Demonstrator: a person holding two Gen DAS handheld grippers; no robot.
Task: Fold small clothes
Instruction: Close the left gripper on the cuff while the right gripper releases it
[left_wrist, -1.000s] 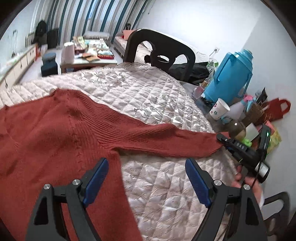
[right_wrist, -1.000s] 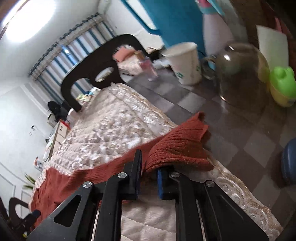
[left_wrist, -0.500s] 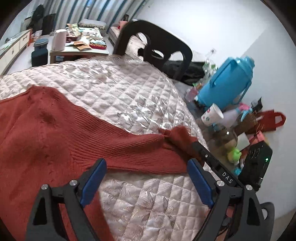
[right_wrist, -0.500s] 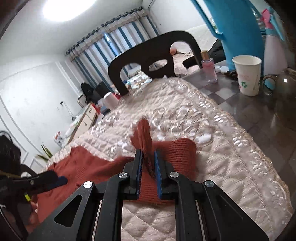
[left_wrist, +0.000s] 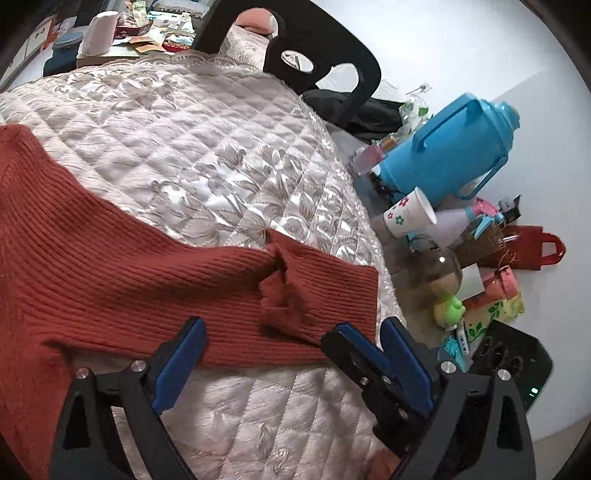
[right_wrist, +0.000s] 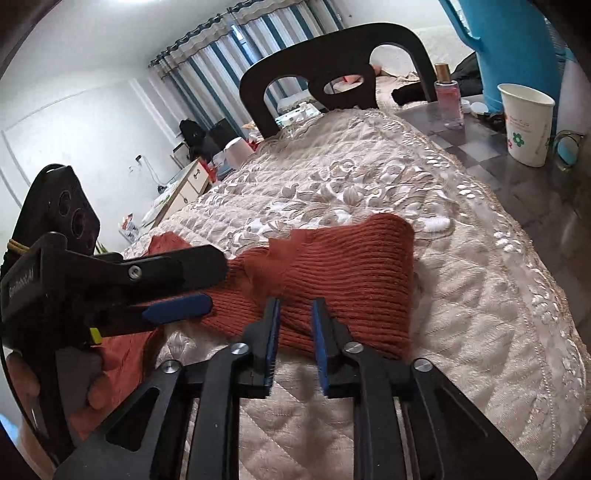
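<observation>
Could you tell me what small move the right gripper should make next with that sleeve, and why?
Probably draw the right gripper back off the sweater. Its jaws are opening and no longer pinch the knit, and the sleeve already lies doubled back on the quilt. The open left gripper waits beside it.

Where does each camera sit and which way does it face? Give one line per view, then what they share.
Left wrist: on the left claw, looking down its wide-open, still-opening blue fingers at the folded sweater sleeve on the quilted cover; the right claw intrudes.
Right wrist: on the right claw, jaws opening off the sleeve; the left claw and a hand show at left.
Shared: sleeve, cover, black chair, paper cup.
</observation>
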